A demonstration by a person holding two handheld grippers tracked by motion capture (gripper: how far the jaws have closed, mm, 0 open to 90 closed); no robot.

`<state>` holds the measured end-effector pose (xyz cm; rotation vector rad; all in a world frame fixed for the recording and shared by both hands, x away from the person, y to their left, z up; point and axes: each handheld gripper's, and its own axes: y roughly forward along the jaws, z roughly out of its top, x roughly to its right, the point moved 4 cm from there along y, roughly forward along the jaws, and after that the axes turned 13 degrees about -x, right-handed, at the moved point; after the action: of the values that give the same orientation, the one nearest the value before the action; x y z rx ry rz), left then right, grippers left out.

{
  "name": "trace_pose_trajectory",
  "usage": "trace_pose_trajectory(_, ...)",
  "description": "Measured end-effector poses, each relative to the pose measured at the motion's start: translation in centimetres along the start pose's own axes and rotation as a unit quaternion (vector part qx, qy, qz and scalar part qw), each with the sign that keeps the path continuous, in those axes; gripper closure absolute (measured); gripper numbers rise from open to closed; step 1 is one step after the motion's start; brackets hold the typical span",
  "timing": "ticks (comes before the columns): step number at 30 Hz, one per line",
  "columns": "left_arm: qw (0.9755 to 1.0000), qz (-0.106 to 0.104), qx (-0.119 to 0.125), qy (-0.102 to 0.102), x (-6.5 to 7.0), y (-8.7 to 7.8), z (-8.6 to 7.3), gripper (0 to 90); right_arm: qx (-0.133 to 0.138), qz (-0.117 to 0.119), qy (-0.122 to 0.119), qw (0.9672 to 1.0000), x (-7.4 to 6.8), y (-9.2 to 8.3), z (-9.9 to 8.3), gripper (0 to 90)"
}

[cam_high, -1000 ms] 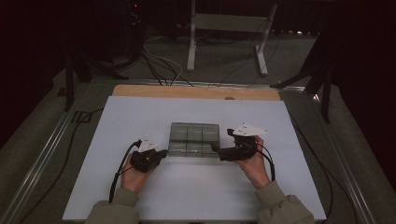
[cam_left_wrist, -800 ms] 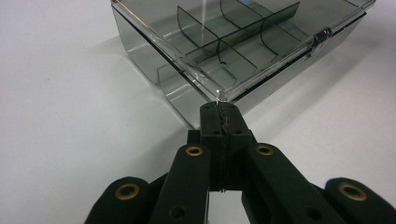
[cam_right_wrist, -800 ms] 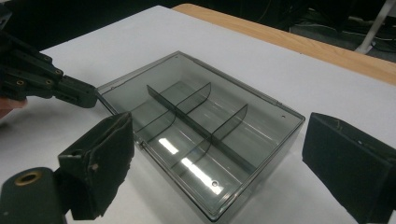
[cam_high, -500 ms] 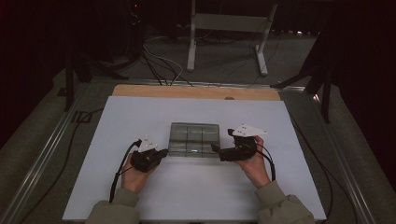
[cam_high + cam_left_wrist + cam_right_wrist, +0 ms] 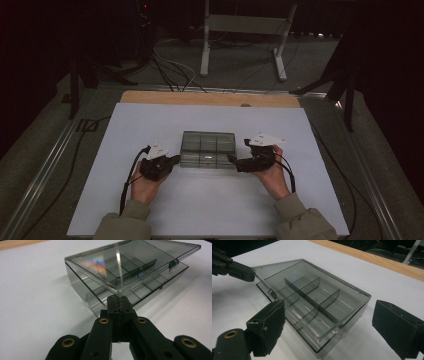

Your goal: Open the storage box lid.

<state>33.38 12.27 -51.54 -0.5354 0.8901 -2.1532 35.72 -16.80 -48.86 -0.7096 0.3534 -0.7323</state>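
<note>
Box [image 5: 207, 148] lid ajar; contents unclear; left gripper [image 5: 117, 302] under lid corner.

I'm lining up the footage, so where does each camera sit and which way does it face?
High view: above the person's side, looking forward and down at the table; both hands, sleeves, left tool and right tool.
Left gripper view: rides that tool, shut jaws at the lid corner.
Right gripper view: rides that tool, open jaws astride the box.
All share the clear box.
</note>
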Motion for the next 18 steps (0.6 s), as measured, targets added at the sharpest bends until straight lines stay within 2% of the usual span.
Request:
trace_pose_trajectory(11, 0.9998, 0.007, 0.014, -0.012, -0.4, -0.6, 1.5, 90.0, -0.013, 0.001, -0.010, 0.9999, 0.3, 1.1, -0.2, 15.1)
trace_pose_trajectory(14, 0.9996, 0.009, 0.021, -0.014, -0.5, -0.8, 2.0, 90.0, -0.011, -0.010, -0.015, 0.9998, 0.3, 1.5, 0.0, 16.7)
trace_pose_trajectory(16, 0.9995, 0.010, 0.025, -0.016, -0.6, -1.0, 2.1, 90.0, -0.009, -0.028, -0.023, 0.9993, 0.2, 1.7, 0.2, 21.6)
trace_pose_trajectory(17, 0.9994, 0.010, 0.027, -0.018, -0.6, -1.0, 2.2, 90.0, -0.009, -0.028, -0.023, 0.9993, 0.2, 1.7, 0.2, 21.6)
trace_pose_trajectory(18, 0.9994, 0.011, 0.028, -0.018, -0.6, -1.1, 2.2, 90.0, -0.008, -0.032, -0.030, 0.9990, 0.3, 1.9, 0.3, 28.6)
